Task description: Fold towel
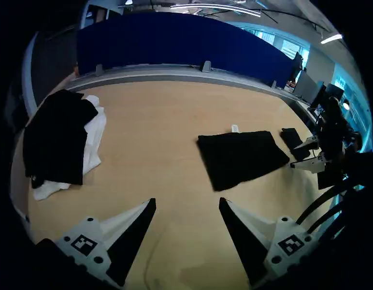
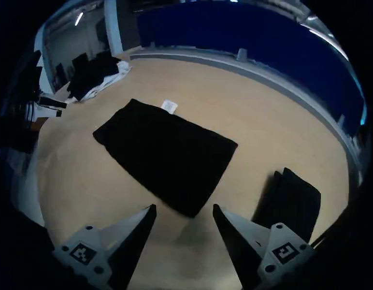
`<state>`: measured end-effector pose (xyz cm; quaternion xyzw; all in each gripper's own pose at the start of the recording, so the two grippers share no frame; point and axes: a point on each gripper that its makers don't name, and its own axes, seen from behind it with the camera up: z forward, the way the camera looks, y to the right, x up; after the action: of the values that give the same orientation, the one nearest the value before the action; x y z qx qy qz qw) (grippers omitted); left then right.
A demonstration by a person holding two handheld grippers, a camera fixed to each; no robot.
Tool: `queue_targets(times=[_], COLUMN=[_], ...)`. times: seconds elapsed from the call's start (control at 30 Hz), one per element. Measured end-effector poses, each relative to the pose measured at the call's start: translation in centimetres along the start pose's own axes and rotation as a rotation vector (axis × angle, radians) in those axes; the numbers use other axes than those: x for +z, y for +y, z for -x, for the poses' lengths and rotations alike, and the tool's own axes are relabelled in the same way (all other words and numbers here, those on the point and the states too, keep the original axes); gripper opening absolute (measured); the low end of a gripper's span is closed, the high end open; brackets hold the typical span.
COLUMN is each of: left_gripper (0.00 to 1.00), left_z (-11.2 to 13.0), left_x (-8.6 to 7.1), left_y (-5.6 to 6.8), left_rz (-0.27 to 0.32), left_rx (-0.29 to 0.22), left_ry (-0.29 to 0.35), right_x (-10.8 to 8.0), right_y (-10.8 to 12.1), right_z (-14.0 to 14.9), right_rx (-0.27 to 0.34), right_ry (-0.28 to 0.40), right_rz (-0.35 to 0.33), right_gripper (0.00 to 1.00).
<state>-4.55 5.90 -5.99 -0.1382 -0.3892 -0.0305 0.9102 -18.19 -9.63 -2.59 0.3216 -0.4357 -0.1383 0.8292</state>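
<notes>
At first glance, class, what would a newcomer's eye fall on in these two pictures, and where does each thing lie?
A black towel lies spread flat in the middle of the pale wooden table, just ahead of the open right claw. A heap of black and white cloths sits near the table's edge, at the left in the left gripper view, and a long blue partition runs behind the table.

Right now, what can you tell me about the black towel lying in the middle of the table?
The black towel is soft-looking cloth, spread flat as a rough rectangle on the wooden table. A small white tag sticks out at its far edge. The open right gripper is near its closest corner.
</notes>
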Motion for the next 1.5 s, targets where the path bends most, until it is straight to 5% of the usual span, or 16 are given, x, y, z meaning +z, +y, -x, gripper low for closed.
queue_targets(times=[0.27,0.37,0.57,0.7,1.07,1.5], left_gripper=[0.97,0.97,0.97,0.97,0.97,0.97], left_z=[1.5,2.0,2.3,2.2,1.7,1.0], left_x=[-2.5,-3.0,-3.5,-3.6,-3.8,-4.8], left_y=[-0.7,-1.0,-1.1,-0.9,-0.4,0.0], left_rz=[-0.026,-0.036,-0.035,-0.031,-0.014,0.002], left_rx=[-0.038,-0.037,-0.035,-0.03,-0.034,-0.037], left_ry=[0.013,0.007,0.004,0.004,0.009,0.031], right_x=[1.0,1.1,1.5,1.5,0.5,-2.2], right_y=[0.4,0.4,0.9,0.7,0.5,-0.3], right_z=[1.3,1.2,1.1,1.0,-1.4,-10.6], right_rx=[-0.11,-0.121,-0.13,-0.125,-0.122,-0.209], right_ry=[-0.043,-0.045,-0.055,-0.057,-0.017,0.078], right_rz=[-0.032,-0.035,-0.019,-0.025,-0.008,0.001], right_gripper=[0.79,0.66,0.23,0.1,0.05,0.04])
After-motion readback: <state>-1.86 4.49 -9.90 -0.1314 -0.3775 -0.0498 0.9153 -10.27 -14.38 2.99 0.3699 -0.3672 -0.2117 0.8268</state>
